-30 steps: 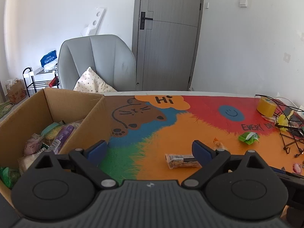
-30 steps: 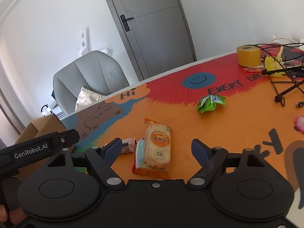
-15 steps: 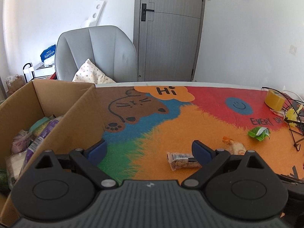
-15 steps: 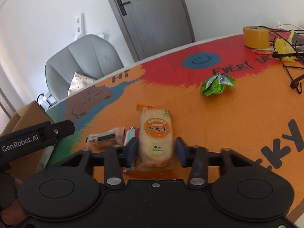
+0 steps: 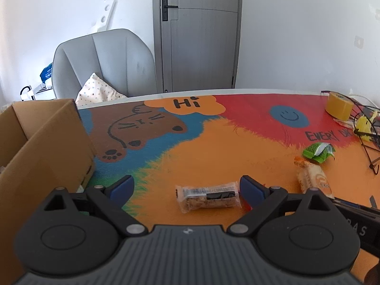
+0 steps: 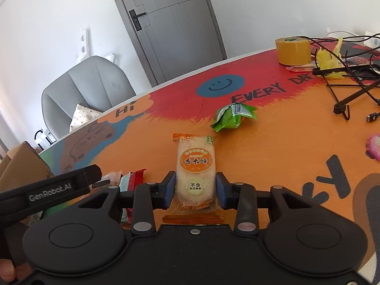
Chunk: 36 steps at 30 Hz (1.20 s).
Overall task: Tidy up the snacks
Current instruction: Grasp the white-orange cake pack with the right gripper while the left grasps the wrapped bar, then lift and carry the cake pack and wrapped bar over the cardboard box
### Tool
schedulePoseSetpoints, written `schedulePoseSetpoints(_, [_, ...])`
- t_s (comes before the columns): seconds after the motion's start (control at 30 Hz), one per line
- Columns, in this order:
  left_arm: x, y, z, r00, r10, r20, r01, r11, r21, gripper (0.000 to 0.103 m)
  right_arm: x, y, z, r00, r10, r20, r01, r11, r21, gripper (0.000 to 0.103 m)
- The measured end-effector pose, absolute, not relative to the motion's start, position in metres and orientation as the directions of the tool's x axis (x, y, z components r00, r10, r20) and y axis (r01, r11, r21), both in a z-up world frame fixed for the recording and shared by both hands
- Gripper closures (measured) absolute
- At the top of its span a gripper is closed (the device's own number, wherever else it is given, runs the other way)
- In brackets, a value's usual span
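Note:
My right gripper (image 6: 196, 187) is shut on an orange-and-white rice cracker packet (image 6: 196, 163) that lies on the colourful table mat (image 6: 273, 142); both blue pads press its sides. That same packet (image 5: 313, 180) shows at the right of the left wrist view. My left gripper (image 5: 185, 185) is open just above the mat, and a clear-wrapped snack bar (image 5: 209, 197) lies between its fingers, close to the right one. A green packet (image 6: 231, 116) sits further back. An open cardboard box (image 5: 47, 147) stands at the left.
A tape roll (image 6: 293, 51), black cables and a wire stand (image 6: 351, 83) crowd the far right. A pink item (image 6: 374, 144) lies at the right edge, and a red packet (image 6: 133, 178) next to the left gripper's body (image 6: 54, 187). A grey chair (image 5: 104, 64) stands behind the table.
My right gripper closed on the rice cracker packet and moved in lower over it. My left gripper slid right and down, away from the box, until the snack bar lay between its open fingers.

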State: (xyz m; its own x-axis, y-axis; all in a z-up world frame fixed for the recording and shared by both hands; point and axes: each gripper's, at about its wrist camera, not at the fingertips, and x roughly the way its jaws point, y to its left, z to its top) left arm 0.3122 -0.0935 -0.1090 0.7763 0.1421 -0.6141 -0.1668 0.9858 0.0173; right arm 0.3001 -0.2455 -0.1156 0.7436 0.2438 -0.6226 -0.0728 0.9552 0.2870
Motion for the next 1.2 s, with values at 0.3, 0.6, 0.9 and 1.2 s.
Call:
schedulePoseSetpoints(0.3, [0.322,-0.104,-0.125,0.757,0.170,-0.631,-0.171,0.983,0.059,0.010,0.298,-0.251,-0.117,0.753,0.230,-0.616,-0.075,0.961,0.267,0.066])
schedulePoseSetpoints(0.6, [0.320,-0.099,-0.124,0.742,0.114,-0.661,-0.139,0.990,0.014,0.049,0.295,-0.243,-0.116,0.757,0.202,-0.622,-0.080,0.973,0.218,0.066])
schedulePoseSetpoints(0.9, [0.296,-0.086,-0.100,0.780,0.119,-0.615,-0.156,0.988,-0.006,0.050,0.279,-0.235,-0.103,0.770,0.220,-0.599,-0.097,0.968,0.231,0.066])
schedulePoseSetpoints(1.2, [0.269,-0.070,-0.075,0.814,0.133,-0.566,-0.176,0.984,-0.022,0.050,0.260,-0.219,-0.083,0.790,0.243,-0.563,-0.130,0.964,0.233,0.066])
